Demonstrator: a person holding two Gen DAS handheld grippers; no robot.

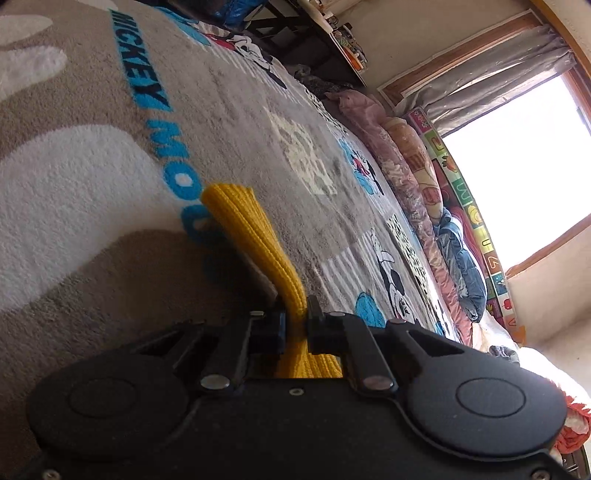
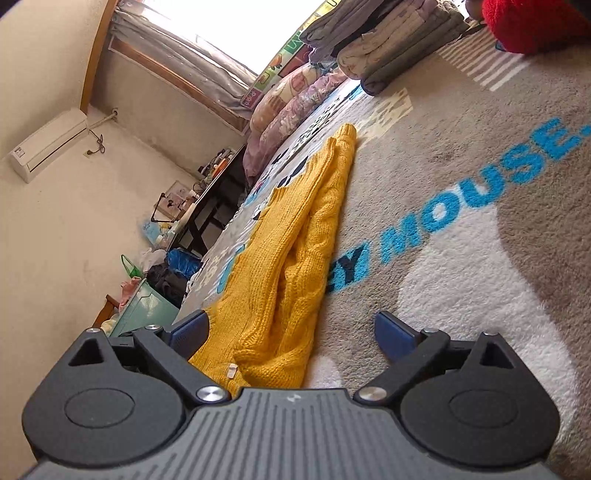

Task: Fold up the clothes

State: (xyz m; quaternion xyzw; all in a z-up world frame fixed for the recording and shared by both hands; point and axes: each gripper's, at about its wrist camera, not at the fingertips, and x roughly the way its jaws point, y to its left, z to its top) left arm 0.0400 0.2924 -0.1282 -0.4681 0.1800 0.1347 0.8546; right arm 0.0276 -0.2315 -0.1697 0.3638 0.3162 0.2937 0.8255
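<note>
A yellow knitted sweater (image 2: 295, 236) lies stretched out on the grey Mickey Mouse carpet (image 2: 461, 122). My right gripper (image 2: 291, 328) is open, low over the sweater's near end, with its blue fingers on either side of the fabric. My left gripper (image 1: 295, 325) is shut on a ribbed edge of the yellow sweater (image 1: 251, 236), which sticks forward from between the black fingers just above the carpet (image 1: 92, 177).
Folded bedding (image 2: 388, 40) is stacked at the carpet's far end, next to something red (image 2: 535, 22). Pillows and quilts (image 1: 399, 155) line the wall under the window. A dark table (image 2: 210, 206) and bags stand along the left wall.
</note>
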